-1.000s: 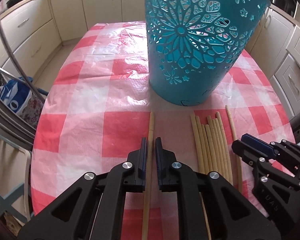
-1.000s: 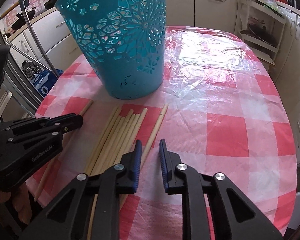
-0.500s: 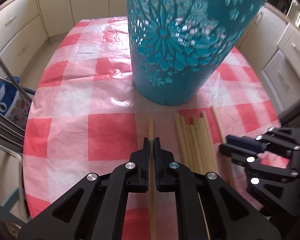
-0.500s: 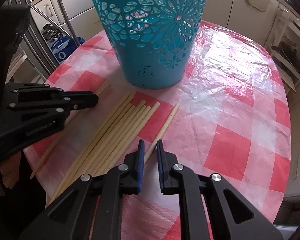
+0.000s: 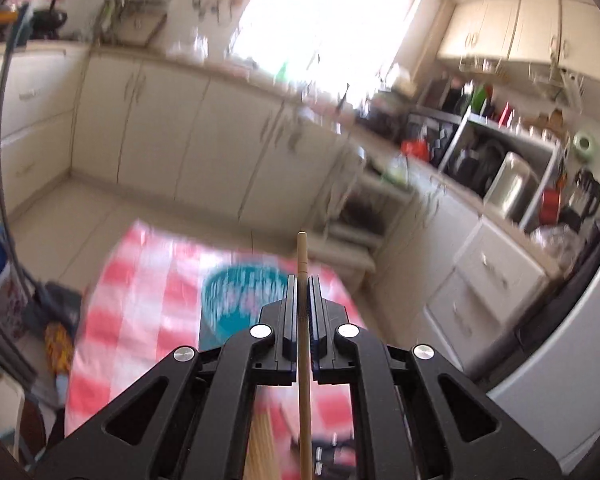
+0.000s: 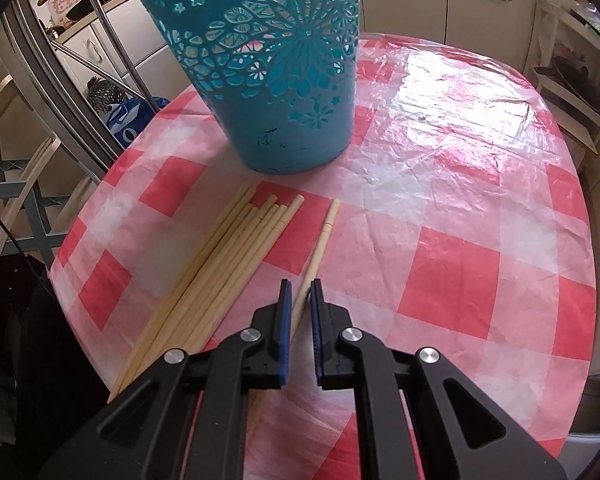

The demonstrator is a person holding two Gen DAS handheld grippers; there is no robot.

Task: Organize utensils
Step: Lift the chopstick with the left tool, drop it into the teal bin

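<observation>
My left gripper (image 5: 301,280) is shut on one wooden chopstick (image 5: 302,256) and holds it high in the air, level, above the table. The teal cut-out basket (image 5: 240,300) shows blurred below it; it stands upright in the right wrist view (image 6: 276,80). My right gripper (image 6: 300,286) is low over the table, its jaws partly open on either side of a single chopstick (image 6: 320,240) that lies on the cloth. A bundle of several chopsticks (image 6: 224,260) lies just left of it.
The round table has a red-and-white checked cloth (image 6: 460,200) under clear plastic. A white chair (image 6: 16,168) and a steel rail (image 6: 112,44) stand at the left edge. Kitchen cabinets (image 5: 172,132) and a cluttered counter (image 5: 500,168) surround the table.
My left gripper has lifted its chopstick off the table and swung up high, so its view is blurred. My right gripper has slid forward around the single chopstick.
</observation>
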